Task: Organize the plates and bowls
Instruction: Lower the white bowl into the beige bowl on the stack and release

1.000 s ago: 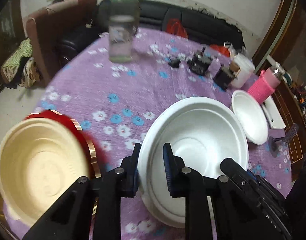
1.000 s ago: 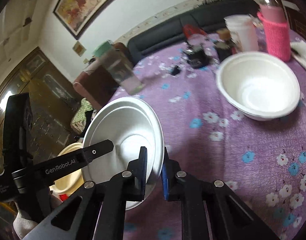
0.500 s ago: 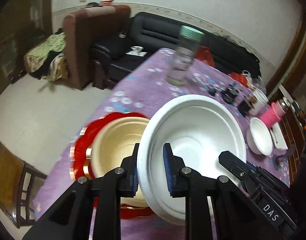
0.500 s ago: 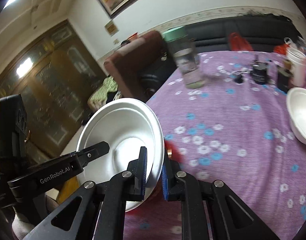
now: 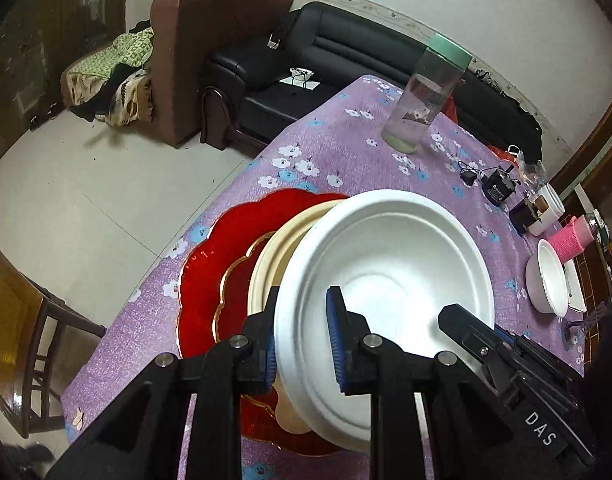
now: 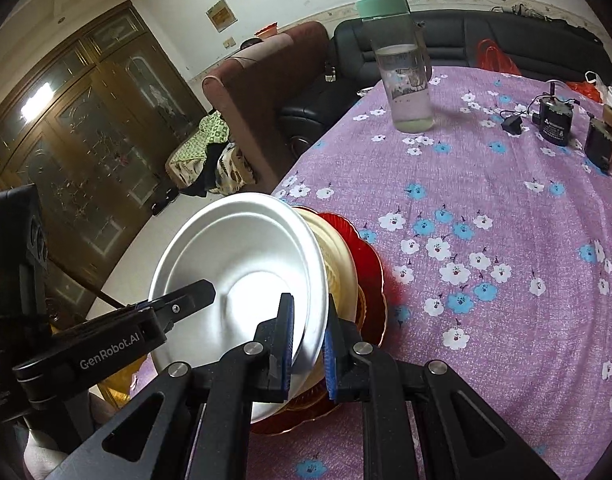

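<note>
Fingers (image 5: 340, 344) of the left gripper (image 5: 302, 344) are clenched on the near rim of a large white bowl (image 5: 390, 264), one blue pad inside the rim and one outside. The right gripper (image 6: 308, 346) grips the same bowl at its opposite rim, visible from the left wrist view as a black arm reaching in from the lower right. The white bowl is tilted and sits over a cream bowl (image 5: 274, 256), which rests on a red scalloped plate (image 5: 210, 276) at the near edge of the bench (image 5: 386, 168) with its purple flowered cloth. Farther back, a small white bowl (image 5: 550, 280) lies beside a pink bottle (image 5: 574, 240). A clear bottle (image 5: 422, 96) with a green cap stands near the far edge.
</note>
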